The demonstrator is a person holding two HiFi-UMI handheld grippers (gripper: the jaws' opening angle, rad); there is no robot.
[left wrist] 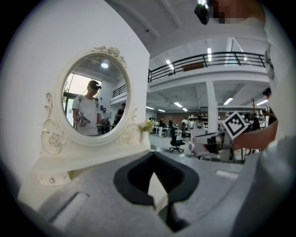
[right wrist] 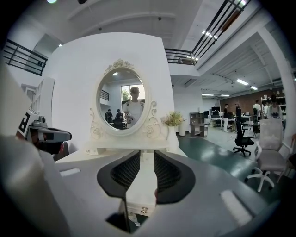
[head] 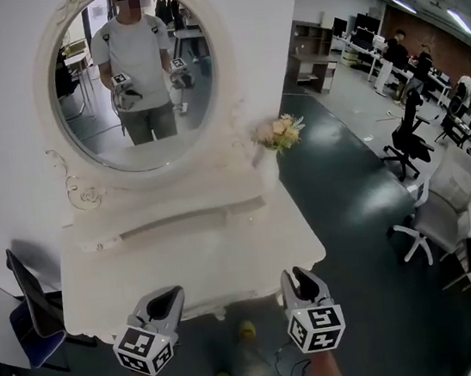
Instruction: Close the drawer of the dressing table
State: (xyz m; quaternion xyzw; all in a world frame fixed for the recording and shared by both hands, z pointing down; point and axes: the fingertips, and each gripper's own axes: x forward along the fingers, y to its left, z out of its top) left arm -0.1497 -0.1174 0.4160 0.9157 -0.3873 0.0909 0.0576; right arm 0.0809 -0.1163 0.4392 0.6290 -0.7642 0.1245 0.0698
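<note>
Drawer (right wrist: pixel 138 203) lies straight ahead of and just below my right gripper (right wrist: pixel 146 157). Its white front and small metal knob (right wrist: pixel 141 211) show low in the gap between those jaws. The front's long axis runs left-right along the near edge of the dressing table (head: pixel 193 258), so I judge the closing push goes away from me, toward the oval mirror (head: pixel 134 75).

Both grippers hover at that near edge, left gripper (head: pixel 166 298) left of centre and the right one right of centre. Right looks better lined up on the knob.

Right jaws stand a narrow slot apart with nothing held. In the left gripper view the jaw tips meet, also empty.

Can't tell how far out the drawer stands. Flower vase (head: pixel 278 132) sits at the back right corner, well clear.
</note>
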